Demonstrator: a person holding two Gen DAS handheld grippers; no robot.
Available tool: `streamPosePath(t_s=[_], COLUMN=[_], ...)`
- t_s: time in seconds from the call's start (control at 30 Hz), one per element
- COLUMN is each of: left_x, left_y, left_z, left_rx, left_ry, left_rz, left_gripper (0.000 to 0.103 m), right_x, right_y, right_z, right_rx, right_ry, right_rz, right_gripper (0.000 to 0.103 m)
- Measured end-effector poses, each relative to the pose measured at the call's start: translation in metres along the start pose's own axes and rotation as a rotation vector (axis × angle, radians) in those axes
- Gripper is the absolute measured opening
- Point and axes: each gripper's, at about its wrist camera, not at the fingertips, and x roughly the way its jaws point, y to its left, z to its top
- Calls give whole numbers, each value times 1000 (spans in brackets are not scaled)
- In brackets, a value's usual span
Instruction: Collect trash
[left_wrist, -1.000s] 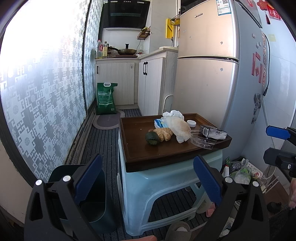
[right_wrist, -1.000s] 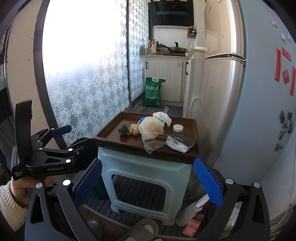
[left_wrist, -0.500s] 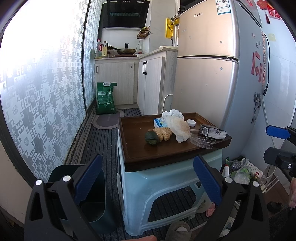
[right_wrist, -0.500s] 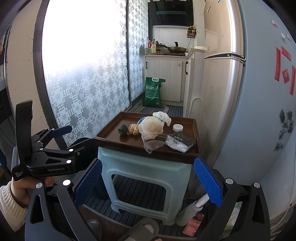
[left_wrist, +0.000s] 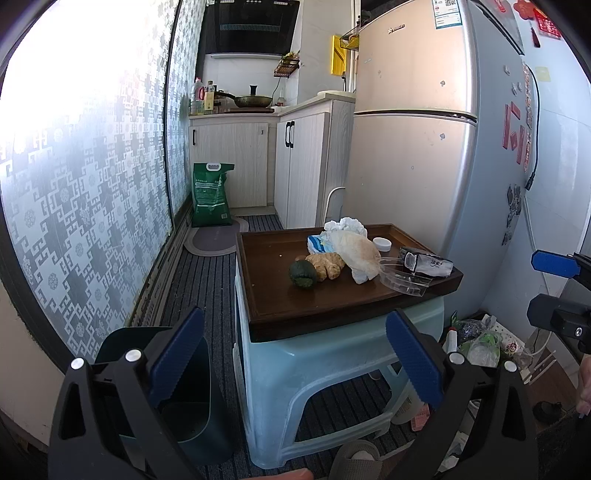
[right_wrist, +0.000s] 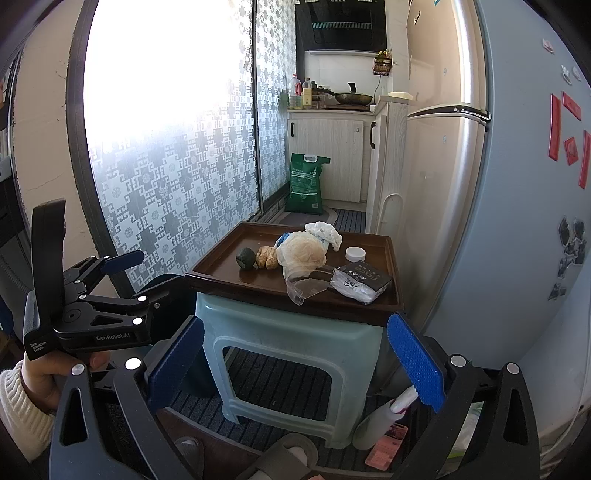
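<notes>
A brown tray (left_wrist: 280, 317) (right_wrist: 221, 275) rests on a pale green plastic stool (left_wrist: 314, 373) (right_wrist: 295, 339). On it lie a dark green lump (left_wrist: 303, 274) (right_wrist: 245, 257), a ginger root (left_wrist: 328, 264) (right_wrist: 267, 256), a crumpled plastic bag (left_wrist: 356, 251) (right_wrist: 301, 253), white tissue (left_wrist: 345, 224) (right_wrist: 325, 232), a white cap (left_wrist: 382, 244) (right_wrist: 355, 253), a clear plastic lid (left_wrist: 404, 280) (right_wrist: 304, 290) and a black-and-white packet (left_wrist: 426, 261) (right_wrist: 360, 282). My left gripper (left_wrist: 293, 360) and my right gripper (right_wrist: 293, 363) both stand open and empty, short of the stool. A dark green bin (left_wrist: 184, 398) sits low left.
A fridge (left_wrist: 424, 147) (right_wrist: 498, 184) stands right of the stool, cabinets (left_wrist: 258, 166) and a green sack (left_wrist: 212, 195) (right_wrist: 306, 184) behind. Patterned glass doors (left_wrist: 92, 203) line the left. Floor clutter (left_wrist: 480, 343), a spray bottle (right_wrist: 380, 417) and slippers (left_wrist: 354, 461) lie nearby. A hand (right_wrist: 55, 373) holds the left gripper.
</notes>
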Motion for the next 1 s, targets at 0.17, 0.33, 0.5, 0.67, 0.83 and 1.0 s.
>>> streamPosePath(t_s=[0.17,0.33,0.5,0.67,0.83,1.0], left_x=[0,0,0,-1,-4,-3], left_y=[0,0,1,8,7,5], left_z=[0,0,-3,-3,-1,1], left_rx=[0,0,-6,-36,-30,-22], left_ry=[0,0,-7,-3,-6,4], left_rz=[0,0,1,0,-6,-35], left_gripper=[100,100,100,100,100,84], right_x=[0,0,0,-4,-5,-7], right_y=[0,0,-1,-1,-5,2], right_z=[0,0,0,-2,-1,-1], right_rx=[1,1,6,17,31,-4], right_ry=[0,0,3,-13,-23,-28], right_rz=[0,0,6,-4,-3,25], right_gripper=[100,100,100,100,100,99])
